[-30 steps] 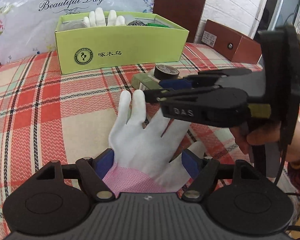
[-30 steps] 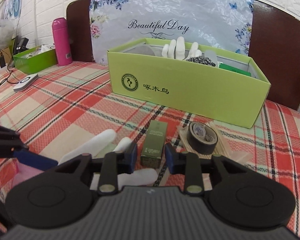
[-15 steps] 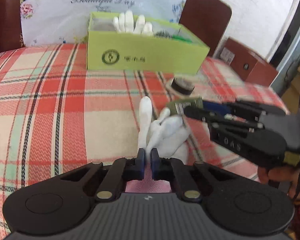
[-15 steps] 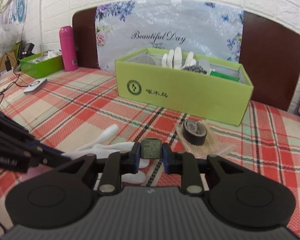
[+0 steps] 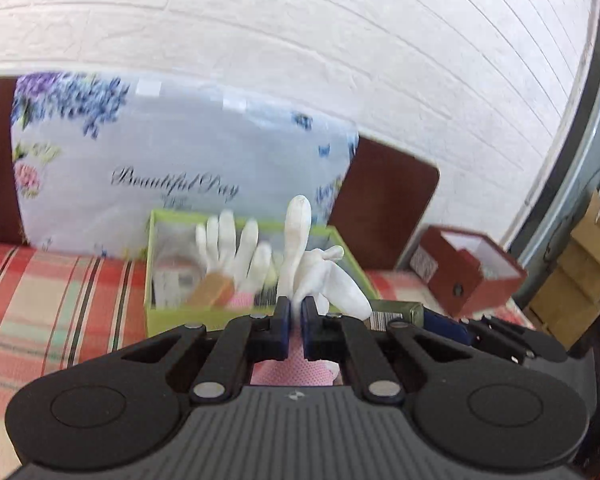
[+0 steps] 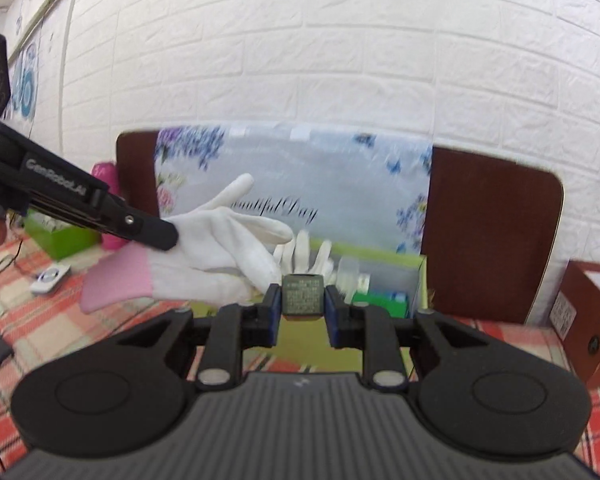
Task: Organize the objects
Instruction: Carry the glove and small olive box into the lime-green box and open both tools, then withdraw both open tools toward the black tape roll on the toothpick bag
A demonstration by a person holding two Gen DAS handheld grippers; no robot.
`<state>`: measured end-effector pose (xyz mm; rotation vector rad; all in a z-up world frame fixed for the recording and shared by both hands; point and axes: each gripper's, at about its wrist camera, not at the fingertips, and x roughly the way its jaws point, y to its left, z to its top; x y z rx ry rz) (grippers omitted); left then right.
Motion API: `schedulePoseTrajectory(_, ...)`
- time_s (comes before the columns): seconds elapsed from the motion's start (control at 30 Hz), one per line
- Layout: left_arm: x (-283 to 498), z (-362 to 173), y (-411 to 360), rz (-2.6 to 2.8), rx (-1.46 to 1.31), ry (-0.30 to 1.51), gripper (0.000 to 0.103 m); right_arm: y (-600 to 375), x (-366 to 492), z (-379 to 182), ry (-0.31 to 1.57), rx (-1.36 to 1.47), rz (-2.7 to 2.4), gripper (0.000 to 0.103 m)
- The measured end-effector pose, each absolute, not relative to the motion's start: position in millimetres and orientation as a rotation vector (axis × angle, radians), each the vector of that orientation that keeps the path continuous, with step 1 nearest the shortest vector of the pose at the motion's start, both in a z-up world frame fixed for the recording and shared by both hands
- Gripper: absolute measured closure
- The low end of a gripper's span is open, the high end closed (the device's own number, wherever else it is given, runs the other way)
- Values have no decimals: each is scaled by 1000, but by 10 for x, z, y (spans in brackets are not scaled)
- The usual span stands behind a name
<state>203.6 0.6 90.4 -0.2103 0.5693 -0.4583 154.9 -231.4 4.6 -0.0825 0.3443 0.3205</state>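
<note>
My left gripper is shut on a white glove with a pink cuff and holds it in the air in front of the green cardboard box. The glove also shows in the right wrist view, pinched by the left gripper's fingers. My right gripper is shut on a small dark green box, lifted and facing the green cardboard box. Another white glove stands up inside that box.
The table has a red plaid cloth. A floral "Beautiful Day" bag and a brown chair back stand behind the box. A brown open box sits at the right. A pink bottle and a green tray are far left.
Both grippers have risen from the table towards the green box. The left carries the glove up off the cloth; the right carries the small green box.
</note>
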Motion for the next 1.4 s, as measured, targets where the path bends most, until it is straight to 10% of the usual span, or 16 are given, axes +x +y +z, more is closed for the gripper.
schedulePoseTrajectory(0.5, 3201, 611, -198, -338, -226, 562, 98, -2495, 3021, -232, 456, 214, 360, 80)
schedulePoseTrajectory(0.7, 3158, 336, -143, -192, -192, 548, 25, -2306, 2951, -594, 452, -121, 176, 36)
schedulePoseTrajectory(1.03, 2834, 417, -89, -164, -145, 556, 25, -2365, 2514, -500, 423, -99, 160, 5)
schedulePoseTrajectory(1.4, 2172, 596, -233, -159, -107, 596, 24, -2432, 1789, -82, 324, -62, 196, 0)
